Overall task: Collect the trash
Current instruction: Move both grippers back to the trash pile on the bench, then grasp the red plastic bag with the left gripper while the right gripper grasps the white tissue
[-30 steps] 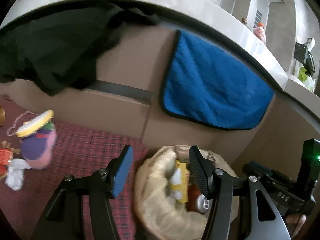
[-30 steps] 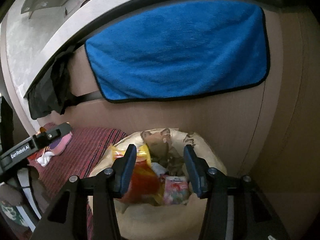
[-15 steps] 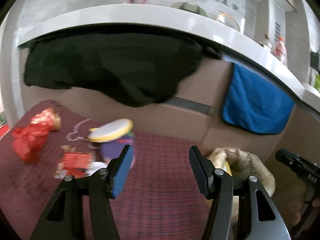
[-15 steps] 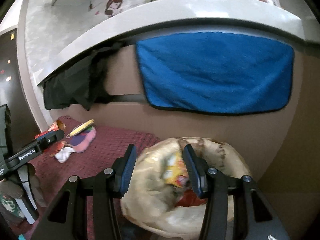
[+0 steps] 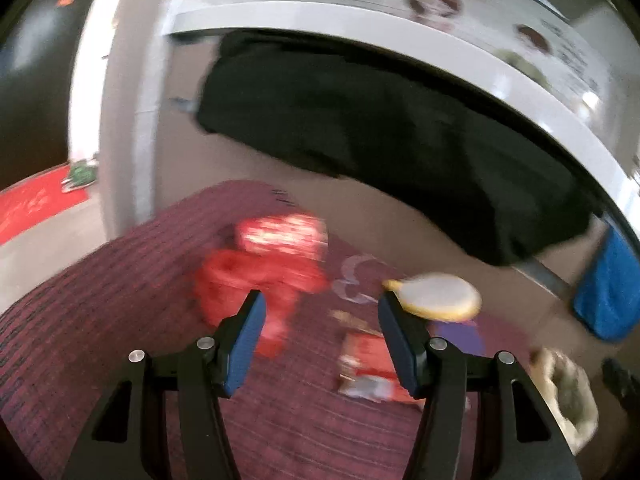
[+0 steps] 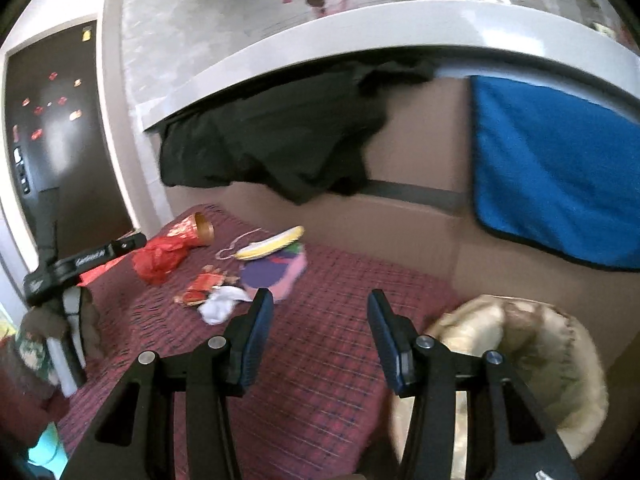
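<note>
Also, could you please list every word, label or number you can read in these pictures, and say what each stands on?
"GenRobot.AI": white label on the black body of the left tongs, faint, so only a likely reading.
Wall lettering beside the cartoon figures: too blurred to read.
Red wrapper on the mat: print too small to read.
Stickers on the dark door: too small to read.

open stretch of red checked mat [image 6: 320, 360] straight ahead of the right gripper [image 6: 320, 316], nothing on it. litter bunched at the far left: red plastic bag [image 6: 160, 258], white wad [image 6: 220, 306], purple-and-pink toy [image 6: 276, 274]. beige sack [image 6: 520, 352] crowding the right. brown panel [image 6: 420, 236] walling off the back, black cloth [image 6: 280, 148] overhanging.
</note>
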`<state>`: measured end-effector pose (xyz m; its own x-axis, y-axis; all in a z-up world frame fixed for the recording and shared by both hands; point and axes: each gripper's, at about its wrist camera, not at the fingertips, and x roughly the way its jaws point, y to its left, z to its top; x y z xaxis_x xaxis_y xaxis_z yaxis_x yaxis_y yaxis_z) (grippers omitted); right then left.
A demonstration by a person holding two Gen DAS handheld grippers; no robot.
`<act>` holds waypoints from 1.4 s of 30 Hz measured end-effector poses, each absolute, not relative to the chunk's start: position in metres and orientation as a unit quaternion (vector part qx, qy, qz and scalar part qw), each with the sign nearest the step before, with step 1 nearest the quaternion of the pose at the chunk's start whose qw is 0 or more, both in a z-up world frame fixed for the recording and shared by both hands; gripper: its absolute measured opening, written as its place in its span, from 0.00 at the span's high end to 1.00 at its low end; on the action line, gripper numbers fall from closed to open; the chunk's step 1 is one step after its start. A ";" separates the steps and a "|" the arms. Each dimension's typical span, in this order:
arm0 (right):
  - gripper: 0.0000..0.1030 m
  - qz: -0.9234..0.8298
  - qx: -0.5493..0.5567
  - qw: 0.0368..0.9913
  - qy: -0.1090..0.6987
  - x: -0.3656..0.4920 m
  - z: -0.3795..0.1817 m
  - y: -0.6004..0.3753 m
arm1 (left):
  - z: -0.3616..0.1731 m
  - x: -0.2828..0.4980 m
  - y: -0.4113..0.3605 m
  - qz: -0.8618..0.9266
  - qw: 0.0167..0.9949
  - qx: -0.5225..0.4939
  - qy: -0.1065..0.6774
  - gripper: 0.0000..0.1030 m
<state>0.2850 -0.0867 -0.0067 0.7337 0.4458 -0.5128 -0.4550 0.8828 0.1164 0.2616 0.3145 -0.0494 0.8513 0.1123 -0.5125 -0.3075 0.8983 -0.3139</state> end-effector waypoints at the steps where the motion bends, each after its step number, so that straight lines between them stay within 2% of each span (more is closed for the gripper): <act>1: 0.55 0.247 -0.012 0.929 0.275 0.287 -0.009 -0.079 | -0.054 0.264 0.327 0.124 0.939 -0.203 0.250 0.41; 7: 0.55 0.264 -0.030 0.918 0.296 0.300 -0.025 -0.041 | -0.085 0.286 0.367 0.141 0.915 -0.240 0.292 0.40; 15: 0.55 0.280 -0.065 0.904 0.315 0.316 -0.038 0.002 | -0.108 0.310 0.380 0.109 0.887 -0.306 0.326 0.40; 18: 0.55 0.293 -0.084 0.895 0.325 0.321 -0.044 0.025 | -0.108 0.310 0.380 0.098 0.879 -0.321 0.338 0.44; 19: 0.55 0.300 -0.089 0.890 0.331 0.322 -0.046 0.032 | -0.105 0.308 0.378 0.092 0.882 -0.314 0.338 0.50; 23: 0.56 0.319 -0.111 0.874 0.349 0.323 -0.056 0.056 | -0.090 0.291 0.373 0.090 0.897 -0.287 0.323 0.57; 31: 0.62 0.308 -0.135 0.860 0.383 0.342 -0.084 0.095 | -0.056 0.229 0.350 0.088 0.931 -0.240 0.260 0.58; 38: 0.63 0.302 -0.107 0.852 0.414 0.364 -0.102 0.103 | -0.052 0.209 0.329 0.075 0.943 -0.209 0.248 0.58; 40: 0.66 0.309 -0.096 0.846 0.425 0.367 -0.106 0.104 | -0.053 0.206 0.323 0.074 0.944 -0.204 0.249 0.58; 42: 0.74 0.313 -0.096 0.846 0.420 0.365 -0.105 0.103 | -0.053 0.206 0.316 0.071 0.944 -0.199 0.253 0.58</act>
